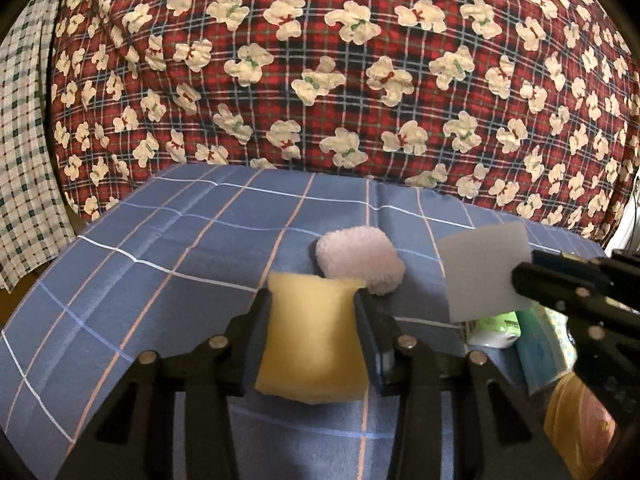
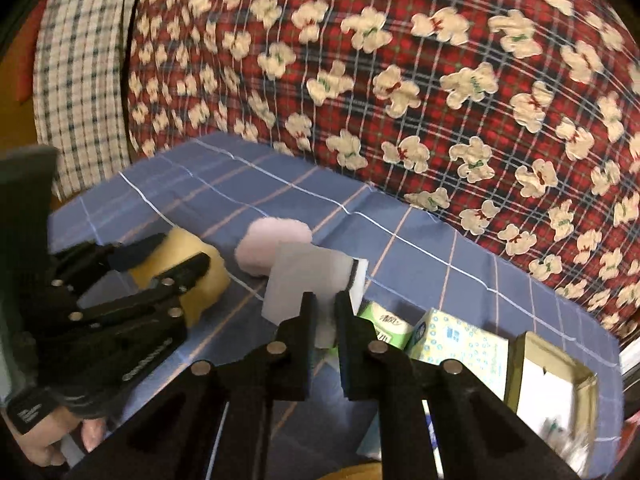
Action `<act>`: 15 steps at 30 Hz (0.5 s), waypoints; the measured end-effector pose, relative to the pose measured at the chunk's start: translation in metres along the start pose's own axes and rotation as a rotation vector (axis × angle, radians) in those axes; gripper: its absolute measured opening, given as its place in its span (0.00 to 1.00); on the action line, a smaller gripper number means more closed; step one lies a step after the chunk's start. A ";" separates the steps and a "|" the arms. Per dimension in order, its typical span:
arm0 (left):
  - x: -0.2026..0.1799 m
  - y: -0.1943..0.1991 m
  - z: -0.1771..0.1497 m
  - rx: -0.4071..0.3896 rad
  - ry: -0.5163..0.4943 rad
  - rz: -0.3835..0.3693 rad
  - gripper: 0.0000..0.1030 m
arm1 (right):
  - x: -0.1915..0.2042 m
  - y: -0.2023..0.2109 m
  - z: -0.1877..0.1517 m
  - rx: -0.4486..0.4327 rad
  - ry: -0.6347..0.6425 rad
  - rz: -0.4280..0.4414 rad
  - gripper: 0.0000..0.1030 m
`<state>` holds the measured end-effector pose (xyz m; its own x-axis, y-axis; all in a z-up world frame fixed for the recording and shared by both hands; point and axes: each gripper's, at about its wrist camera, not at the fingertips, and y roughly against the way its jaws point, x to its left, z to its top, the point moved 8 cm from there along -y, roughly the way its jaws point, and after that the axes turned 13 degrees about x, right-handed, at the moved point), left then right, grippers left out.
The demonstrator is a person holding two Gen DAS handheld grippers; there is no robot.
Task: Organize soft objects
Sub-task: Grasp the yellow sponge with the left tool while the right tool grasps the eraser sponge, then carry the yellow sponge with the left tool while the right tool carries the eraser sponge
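Observation:
A yellow sponge (image 1: 314,340) sits pinched between the fingers of my left gripper (image 1: 314,300), its sides squeezed inward, just above the blue checked cloth (image 1: 160,248). From the right wrist view the same yellow sponge (image 2: 192,256) shows inside the left gripper (image 2: 176,260). My right gripper (image 2: 325,304) is shut on a thin white sponge (image 2: 304,276) with a dark layer at its edge, held off the cloth. In the left wrist view that white sponge (image 1: 484,268) hangs from the right gripper (image 1: 524,272) at the right. A fluffy pink puff (image 1: 360,260) (image 2: 272,246) lies on the cloth beyond both sponges.
A red plaid quilt with white bears (image 1: 320,80) rises behind the cloth. At the right lie a green tissue pack (image 2: 386,324), a patterned tissue box (image 2: 460,344) and an open cardboard box (image 2: 556,384). A hand (image 2: 44,436) holds the left gripper.

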<state>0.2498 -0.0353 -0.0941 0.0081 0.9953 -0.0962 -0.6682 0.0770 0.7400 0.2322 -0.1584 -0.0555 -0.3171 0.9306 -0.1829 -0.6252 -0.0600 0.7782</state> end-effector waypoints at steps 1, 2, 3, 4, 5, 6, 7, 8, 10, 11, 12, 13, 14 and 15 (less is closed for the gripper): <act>0.000 0.002 -0.001 -0.007 0.001 0.003 0.39 | 0.000 0.003 -0.002 -0.018 -0.004 -0.004 0.10; 0.000 0.003 -0.001 -0.010 0.002 0.005 0.39 | 0.000 0.007 -0.005 -0.039 -0.008 -0.005 0.10; 0.000 0.004 -0.002 -0.009 0.004 0.004 0.39 | 0.001 0.010 -0.008 -0.054 -0.014 -0.008 0.10; 0.000 0.004 -0.002 -0.011 0.007 0.003 0.39 | 0.001 0.012 -0.011 -0.066 -0.021 -0.006 0.10; 0.001 0.006 -0.003 -0.016 0.011 0.003 0.39 | 0.001 0.015 -0.014 -0.086 -0.031 0.001 0.10; 0.002 0.008 -0.003 -0.023 0.016 0.005 0.38 | 0.001 0.018 -0.016 -0.099 -0.036 0.000 0.10; 0.003 0.010 -0.003 -0.032 0.020 0.006 0.38 | 0.001 0.020 -0.019 -0.115 -0.038 -0.009 0.10; 0.003 0.012 -0.003 -0.042 0.023 0.005 0.38 | 0.001 0.023 -0.020 -0.131 -0.040 -0.009 0.10; 0.007 0.019 -0.004 -0.068 0.039 0.007 0.38 | 0.000 0.031 -0.024 -0.164 -0.053 0.002 0.10; 0.008 0.020 -0.005 -0.075 0.044 0.006 0.38 | -0.001 0.034 -0.025 -0.177 -0.059 0.005 0.10; 0.009 0.023 -0.005 -0.088 0.051 0.002 0.38 | -0.001 0.037 -0.027 -0.189 -0.063 0.009 0.10; 0.011 0.026 -0.005 -0.102 0.061 0.003 0.38 | 0.000 0.041 -0.029 -0.204 -0.067 0.011 0.10; 0.012 0.028 -0.006 -0.111 0.067 0.003 0.38 | 0.000 0.043 -0.031 -0.216 -0.069 0.011 0.10; 0.013 0.031 -0.006 -0.123 0.069 0.002 0.38 | 0.001 0.045 -0.033 -0.226 -0.069 0.013 0.10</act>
<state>0.2246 -0.0204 -0.0762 -0.0418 0.9888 -0.1436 -0.7544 0.0630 0.6534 0.1803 -0.1718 -0.0405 -0.2814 0.9512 -0.1263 -0.7679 -0.1443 0.6241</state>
